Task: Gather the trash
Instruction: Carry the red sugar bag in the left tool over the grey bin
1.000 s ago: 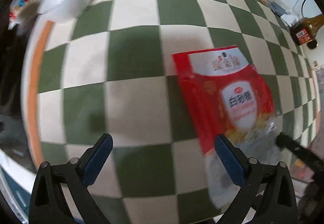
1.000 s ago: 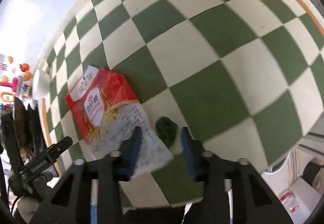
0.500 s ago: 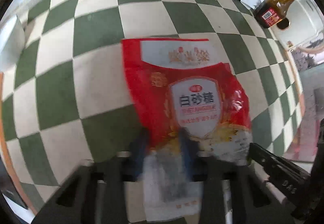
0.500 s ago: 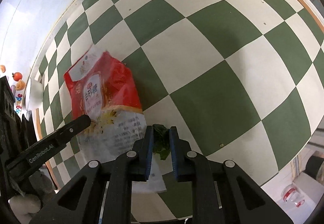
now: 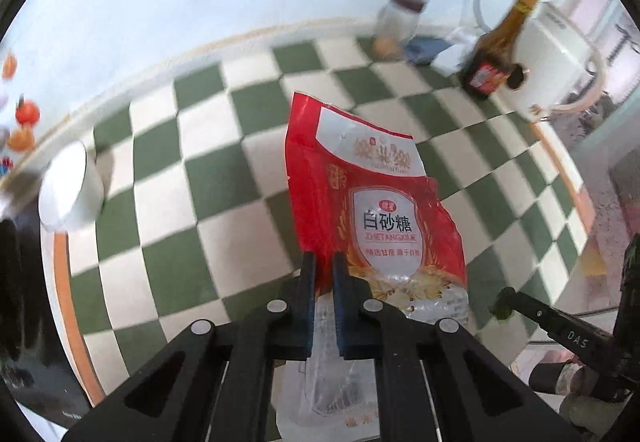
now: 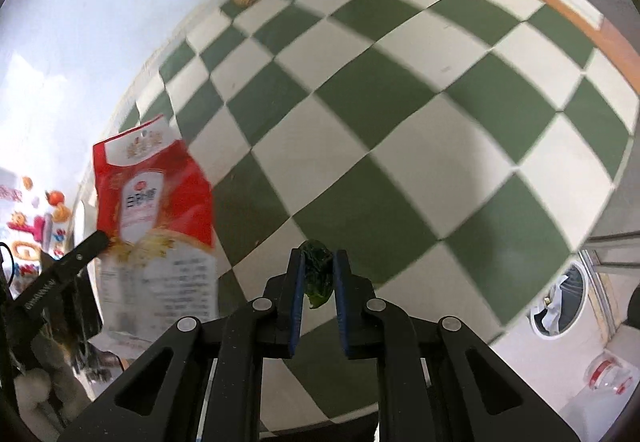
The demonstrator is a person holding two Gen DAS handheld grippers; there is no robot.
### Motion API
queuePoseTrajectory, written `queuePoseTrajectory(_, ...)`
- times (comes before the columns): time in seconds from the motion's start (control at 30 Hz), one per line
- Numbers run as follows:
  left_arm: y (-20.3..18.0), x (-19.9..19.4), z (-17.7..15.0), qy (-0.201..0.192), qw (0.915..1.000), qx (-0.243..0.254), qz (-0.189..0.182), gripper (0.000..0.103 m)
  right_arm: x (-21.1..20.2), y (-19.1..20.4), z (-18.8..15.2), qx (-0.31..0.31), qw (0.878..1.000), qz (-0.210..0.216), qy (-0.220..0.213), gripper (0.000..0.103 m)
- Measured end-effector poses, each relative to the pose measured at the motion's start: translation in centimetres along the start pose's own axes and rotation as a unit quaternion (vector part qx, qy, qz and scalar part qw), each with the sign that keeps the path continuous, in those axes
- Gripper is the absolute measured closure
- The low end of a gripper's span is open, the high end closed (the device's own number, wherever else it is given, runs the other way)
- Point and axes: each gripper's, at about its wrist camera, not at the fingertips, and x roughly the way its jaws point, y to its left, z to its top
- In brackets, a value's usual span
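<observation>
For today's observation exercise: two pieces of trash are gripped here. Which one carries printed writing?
The red sugar bag, pinched by the left gripper. The right gripper holds only a plain green scrap.

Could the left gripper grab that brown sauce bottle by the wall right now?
Probably not: the left gripper is shut on the red sugar bag, so it is occupied. The sauce bottle stands far across the checkered table.

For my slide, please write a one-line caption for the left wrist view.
Left tongs shut on a red sugar bag, lifted above the green-and-white checkered tabletop.
</observation>
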Motion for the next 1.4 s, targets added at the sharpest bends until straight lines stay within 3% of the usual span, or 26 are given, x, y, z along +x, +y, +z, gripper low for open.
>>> queuePoseTrajectory(0.17,-7.6,-1.0,2.3,-0.028,0.9973,0.064,-0.023,0.098,-4.3,-6.6,-1.2,0.074,0.996,0.017,-0.04,0.1)
queuePoseTrajectory(0.3,-12.8,-0.7,2.9,-0.036,0.9935,0.106,-0.021,0.098,-5.0,-11.9,-2.2,0.141,0.987,0.06,-0.048,0.102)
queuePoseTrajectory(0.6,-13.9,0.7,2.1,-0.033,0.9923,0.117,0.024,0.098,-6.2,-13.0,-1.6,0.146,0.982,0.093,-0.08,0.103)
queuePoseTrajectory(0.73,-14.1,1.0,1.7,-0.032,0.992,0.118,0.029,0.098,-9.1,-14.1,-0.3,0.156,0.976,0.097,-0.115,0.103)
queuePoseTrajectory(0.9,-17.2,1.1,0.9,-0.024,0.9892,0.144,0.001,0.098,-14.5,-18.2,-1.2,0.18,0.968,0.068,-0.164,0.103)
queuePoseTrajectory(1.03,-21.9,0.5,0.0,-0.029,0.9816,0.186,-0.029,0.098,-17.7,-23.5,-4.5,0.227,0.955,0.02,-0.19,0.103)
queuePoseTrajectory(1.17,-29.6,-0.1,-2.5,-0.019,0.9637,0.254,-0.078,0.098,-18.7,-29.1,-9.3,0.294,0.936,-0.029,-0.19,0.103)
queuePoseTrajectory(1.3,-39.6,0.5,-7.9,0.004,0.9306,0.345,-0.122,0.098,-17.6,-36.1,-15.9,0.387,0.906,-0.059,-0.163,0.099)
queuePoseTrajectory(1.37,-43.9,1.7,-11.2,0.013,0.9132,0.387,-0.127,0.098,-16.5,-39.6,-19.4,0.428,0.889,-0.075,-0.145,0.088)
queuePoseTrajectory(1.4,-46.6,3.1,-13.4,0.021,0.9019,0.412,-0.127,0.098,-15.8,-41.1,-20.7,0.443,0.882,-0.082,-0.135,0.07)
